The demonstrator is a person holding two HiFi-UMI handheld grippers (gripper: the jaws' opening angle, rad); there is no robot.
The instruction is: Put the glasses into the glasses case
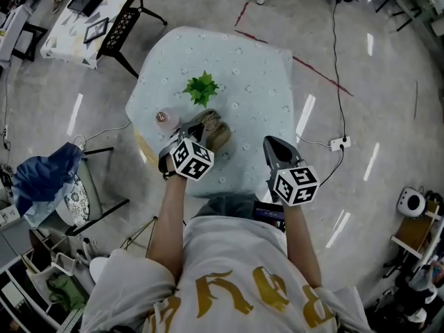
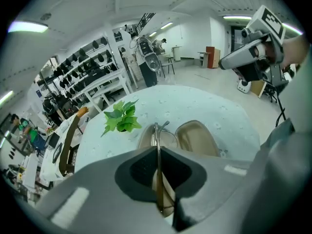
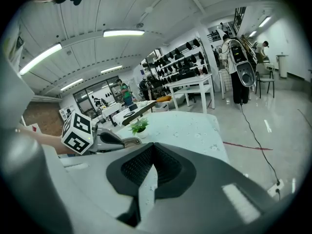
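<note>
The cloth-covered table [image 1: 257,82] is carrying the open glasses case [image 2: 197,138]; the left gripper [image 2: 157,152] is hovering above the case, pinching the glasses [image 2: 157,130], while the right gripper [image 3: 151,155] is hanging nearby, closed and empty

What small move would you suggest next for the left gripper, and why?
Probably ease the left gripper down slightly: it is shut on the glasses, which sit over the open glasses case, and I cannot tell that they rest inside yet.
</note>
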